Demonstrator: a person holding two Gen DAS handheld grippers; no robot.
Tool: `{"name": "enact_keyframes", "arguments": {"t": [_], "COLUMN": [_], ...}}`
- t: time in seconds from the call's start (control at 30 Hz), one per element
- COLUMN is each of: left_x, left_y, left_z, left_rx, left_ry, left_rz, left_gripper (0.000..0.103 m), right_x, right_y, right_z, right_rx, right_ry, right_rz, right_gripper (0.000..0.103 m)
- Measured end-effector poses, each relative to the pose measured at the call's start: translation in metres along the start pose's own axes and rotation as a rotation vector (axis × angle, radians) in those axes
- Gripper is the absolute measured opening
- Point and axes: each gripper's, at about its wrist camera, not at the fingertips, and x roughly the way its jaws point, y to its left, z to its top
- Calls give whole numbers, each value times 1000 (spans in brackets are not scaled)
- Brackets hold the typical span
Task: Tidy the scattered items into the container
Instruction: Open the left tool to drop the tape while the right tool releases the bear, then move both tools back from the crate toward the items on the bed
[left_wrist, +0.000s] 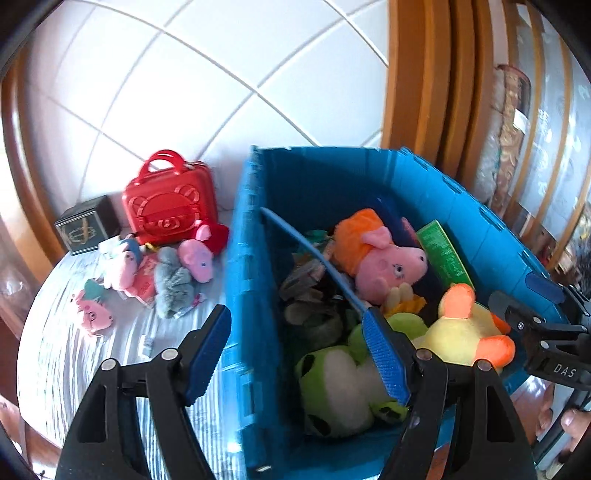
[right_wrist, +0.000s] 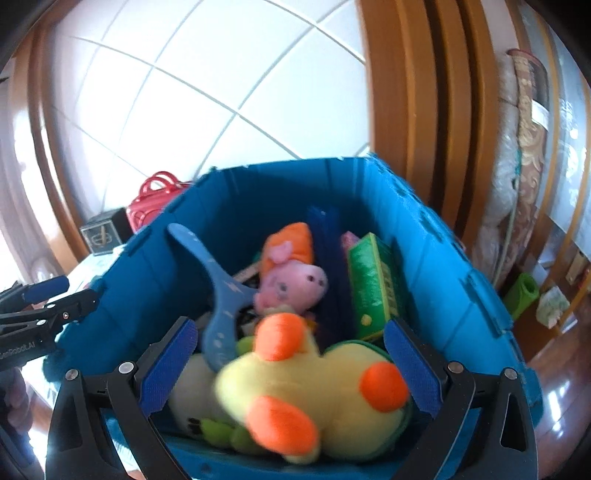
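Observation:
The blue bin (left_wrist: 251, 236) holds a pink pig plush with orange hair (left_wrist: 384, 258), a green box (left_wrist: 443, 251), a green frog plush (left_wrist: 340, 387) and a blue paddle (right_wrist: 221, 291). A yellow duck plush (right_wrist: 314, 391), blurred, lies on top of the pile between the fingers of my right gripper (right_wrist: 291, 369); the pads stand wide and clear of it. My left gripper (left_wrist: 295, 350) is open and straddles the bin's left wall with nothing held. Left of the bin lie a red toy suitcase (left_wrist: 168, 206), a grey plush (left_wrist: 171, 284) and several small pig plushes (left_wrist: 197, 260).
The scattered toys rest on a striped cloth (left_wrist: 74, 369), with a dark box (left_wrist: 86, 229) beside the suitcase. A wooden door frame (left_wrist: 417, 74) and rolled carpets (right_wrist: 524, 147) stand behind the bin at the right. White floor tiles (left_wrist: 221, 55) lie beyond. A person's fingers (left_wrist: 569, 421) show at the lower right.

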Motion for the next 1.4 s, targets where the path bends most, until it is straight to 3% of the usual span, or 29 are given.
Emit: {"name": "enact_keyframes", "arguments": {"t": [0.33,0.53,0.83,1.03,1.17,1.4], "left_x": [-35,-55,-83,-93,-91,-78], "left_y": [95,181,320,391,420,436], "left_z": [-23,-48,-106,-133,-144,-145], "left_rx": [-135,-212,-283,-299,-318,-320], "left_ry": [-78,-86,-19,22,49,75], "left_rz": [103,164,241,252,232,201], "left_gripper": [73,73,73,73,73,73], "right_x": [-16,-20,-12,-6,1,18], "right_y": [94,177,324,398,422,435], "right_z": [11,19,0,-21,-32,-32], "right_rx": [-95,-154,-202,-198,-198,-199], "right_ry": [-68,-93,-55,0,45,91], "right_rz": [114,172,249,263,250,193], "right_gripper": [103,103,103,103,103,103]}}
